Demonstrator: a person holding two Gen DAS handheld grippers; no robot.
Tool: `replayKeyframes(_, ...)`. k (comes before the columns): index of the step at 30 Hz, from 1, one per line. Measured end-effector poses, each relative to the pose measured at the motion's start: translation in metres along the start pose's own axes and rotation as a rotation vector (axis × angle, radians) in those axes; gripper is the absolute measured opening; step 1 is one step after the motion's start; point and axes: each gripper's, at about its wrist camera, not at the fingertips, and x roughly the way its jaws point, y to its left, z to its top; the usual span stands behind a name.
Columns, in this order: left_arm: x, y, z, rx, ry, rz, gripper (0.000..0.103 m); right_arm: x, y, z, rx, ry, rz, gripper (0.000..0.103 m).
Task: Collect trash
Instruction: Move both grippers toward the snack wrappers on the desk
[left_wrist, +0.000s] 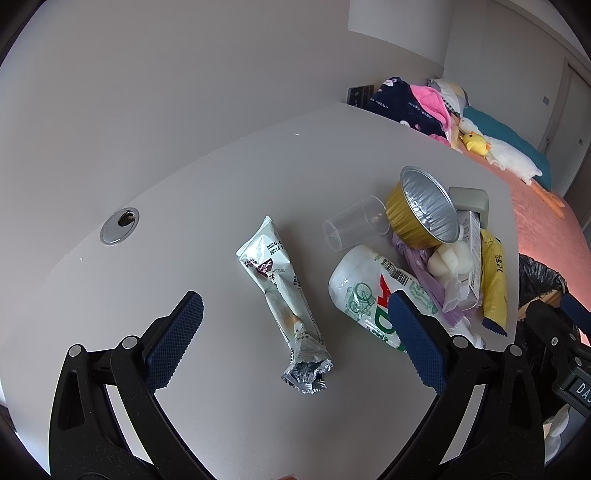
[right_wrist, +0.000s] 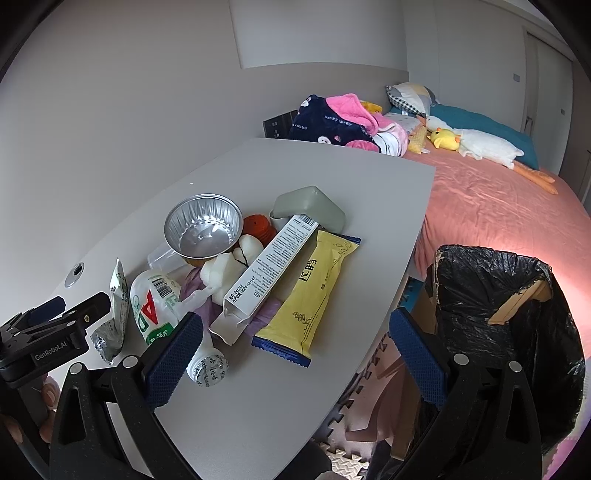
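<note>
Between the spread, empty jaws of the left gripper (left_wrist: 295, 328) lies the crumpled silver-white foil snack wrapper (left_wrist: 284, 295) on the grey surface (left_wrist: 221, 177): light, limp, slippery; pinch mid-length. Right gripper (right_wrist: 295, 347) likewise spread, empty.

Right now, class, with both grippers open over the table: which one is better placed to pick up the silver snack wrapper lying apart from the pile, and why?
Left. The left gripper is open with the silver snack wrapper lying between its fingers. The right gripper points toward the yellow packet and the table's edge.
</note>
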Motion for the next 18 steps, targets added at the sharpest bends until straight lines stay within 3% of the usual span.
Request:
replayKeyframes(14, 0.003, 0.002, -0.002, -0.016, 0.017, -0.032, 0.097, 0.006, -0.006, -0.001, -0.001, 0.004, -0.001, 0.1)
replayKeyframes(18, 0.009, 0.005, 0.0, -0.019, 0.02, -0.003, 0.097, 0.012, -0.011, -0.004, 0.01, 0.007, -0.002, 0.1)
